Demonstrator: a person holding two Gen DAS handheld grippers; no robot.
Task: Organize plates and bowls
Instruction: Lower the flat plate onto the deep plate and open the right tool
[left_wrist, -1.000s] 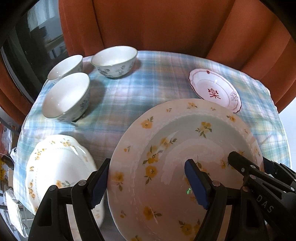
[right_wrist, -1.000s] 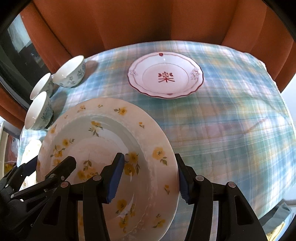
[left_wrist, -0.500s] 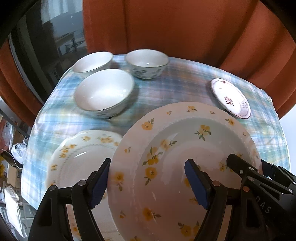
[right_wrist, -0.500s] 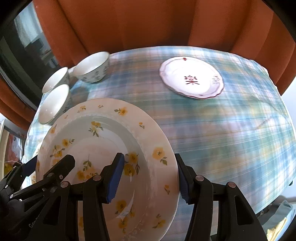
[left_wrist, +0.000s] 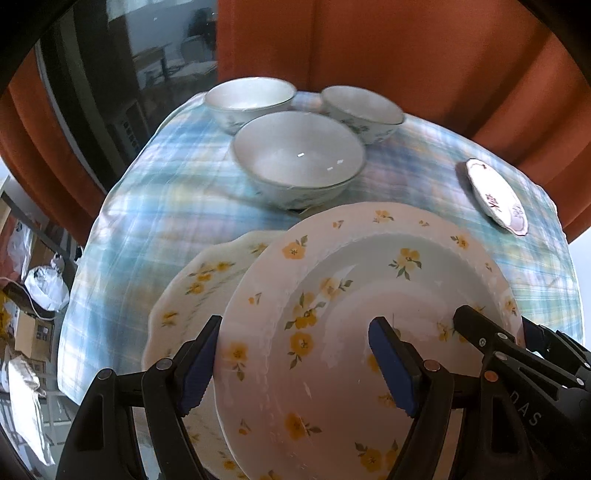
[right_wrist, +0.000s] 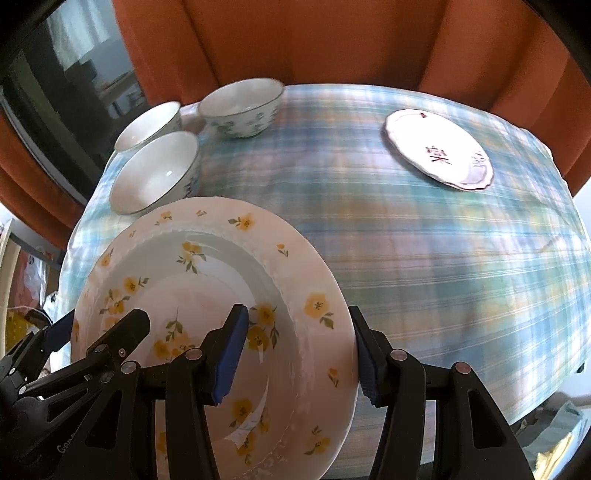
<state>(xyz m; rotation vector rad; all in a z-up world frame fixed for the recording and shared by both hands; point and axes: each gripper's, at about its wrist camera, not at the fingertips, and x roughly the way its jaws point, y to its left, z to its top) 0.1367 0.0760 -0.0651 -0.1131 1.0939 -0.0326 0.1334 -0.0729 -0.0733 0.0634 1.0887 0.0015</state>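
Both grippers hold one large yellow-flowered plate above the table. My left gripper is shut on its left rim. My right gripper is shut on its right rim, where the plate fills the lower left. The held plate hangs partly over a second yellow-flowered plate lying on the table at the left. Three white bowls stand at the far left of the table. A small white plate with a red mark lies at the far right.
The table has a blue plaid cloth. Orange curtains hang behind it and a dark window is at the left. Bags and boxes lie on the floor beyond the left table edge.
Both grippers have carried the large flowered plate to the left. It now overlaps the second flowered plate; the bowls are nearer the view centre and the red-marked plate has slid right.
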